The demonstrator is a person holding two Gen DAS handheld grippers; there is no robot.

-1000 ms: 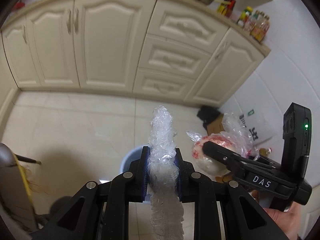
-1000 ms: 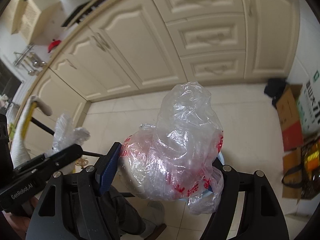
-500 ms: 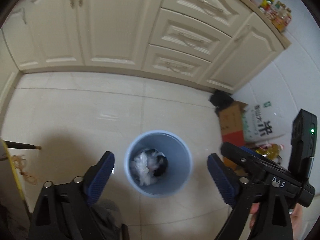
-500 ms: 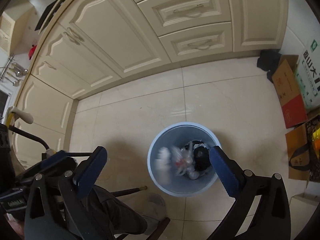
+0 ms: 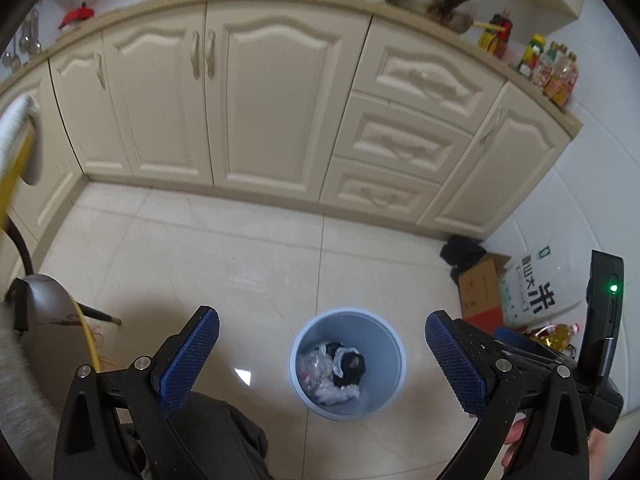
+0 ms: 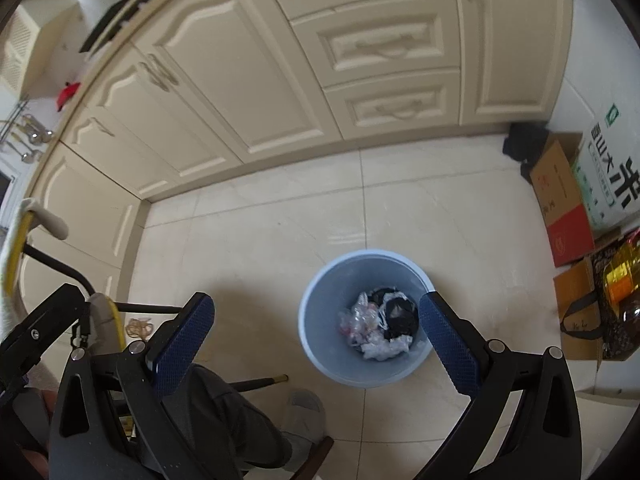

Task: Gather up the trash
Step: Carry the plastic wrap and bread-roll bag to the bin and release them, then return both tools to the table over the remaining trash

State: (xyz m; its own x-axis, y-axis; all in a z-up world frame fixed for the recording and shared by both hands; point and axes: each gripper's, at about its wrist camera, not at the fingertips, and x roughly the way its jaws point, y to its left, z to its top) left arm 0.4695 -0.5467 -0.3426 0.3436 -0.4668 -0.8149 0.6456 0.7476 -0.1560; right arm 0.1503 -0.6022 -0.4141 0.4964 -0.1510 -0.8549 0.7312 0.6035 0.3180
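A kitchen with cream cabinets [image 5: 280, 92] and a pale tiled floor [image 5: 200, 248]; a blue bin [image 5: 348, 364] stands on it. The trash [image 6: 378, 324], crumpled plastic and something dark, lies inside the bin, so this drop looks done; I see no other loose trash on the floor. The left gripper [image 5: 320, 360] and right gripper [image 6: 316, 344] both hang above the bin, tilted steeply down, jaws spread wide and empty, having just been opening with nothing between them.
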